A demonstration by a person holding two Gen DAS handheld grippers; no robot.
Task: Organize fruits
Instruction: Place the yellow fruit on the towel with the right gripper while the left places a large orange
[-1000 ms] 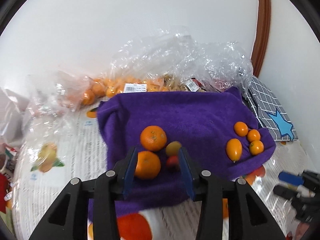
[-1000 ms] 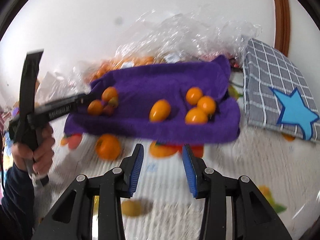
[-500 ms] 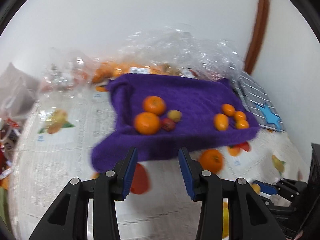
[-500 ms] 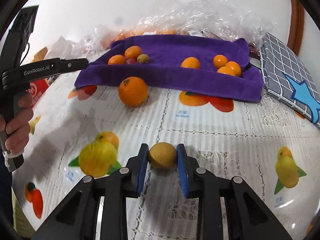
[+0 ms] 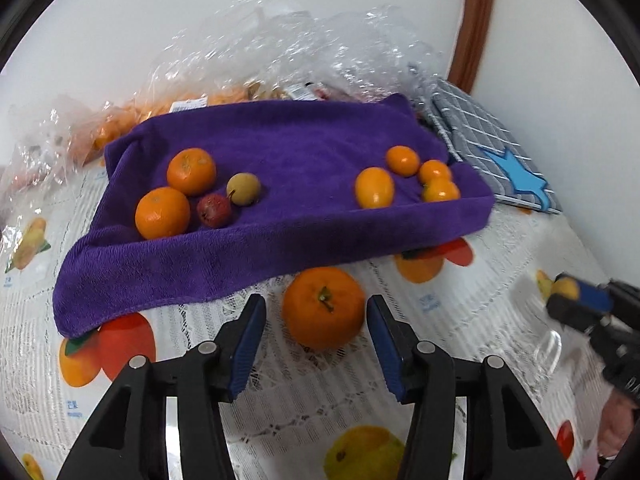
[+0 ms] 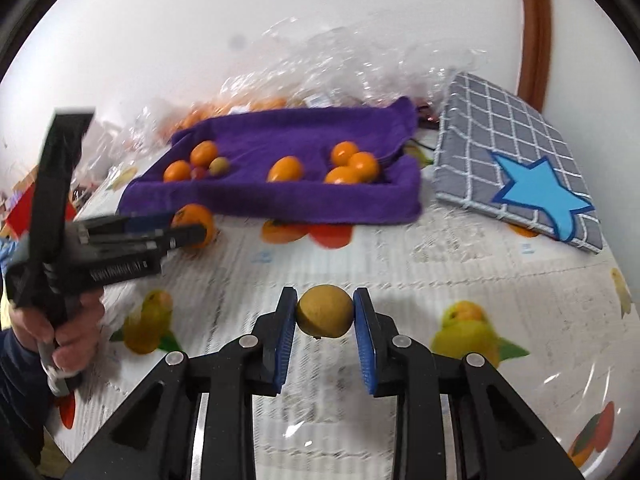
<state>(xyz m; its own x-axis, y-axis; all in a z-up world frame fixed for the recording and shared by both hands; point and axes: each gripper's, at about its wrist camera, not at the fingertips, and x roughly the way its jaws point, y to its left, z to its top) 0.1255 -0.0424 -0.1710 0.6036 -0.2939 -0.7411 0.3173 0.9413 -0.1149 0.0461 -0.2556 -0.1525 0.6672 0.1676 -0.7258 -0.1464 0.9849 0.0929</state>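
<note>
A purple towel (image 5: 280,152) lies on the fruit-print tablecloth and also shows in the right wrist view (image 6: 288,136). On its left lie two oranges (image 5: 162,212), a small red fruit (image 5: 214,210) and a yellowish longan (image 5: 244,188). On its right lie several kumquats (image 5: 374,187). A loose orange (image 5: 323,307) sits on the tablecloth in front of the towel. My left gripper (image 5: 316,324) is open around it, not touching. My right gripper (image 6: 324,312) is shut on a tan longan (image 6: 324,311), held above the table.
Crinkled clear plastic bags (image 5: 280,52) with more oranges lie behind the towel by the white wall. A grey checked cushion with a blue star (image 6: 516,160) lies at the right. The left gripper and the hand holding it (image 6: 72,240) show in the right wrist view.
My left gripper backed off the towel and came up around the loose orange. My right gripper shut on the longan and lifted it off the table.
</note>
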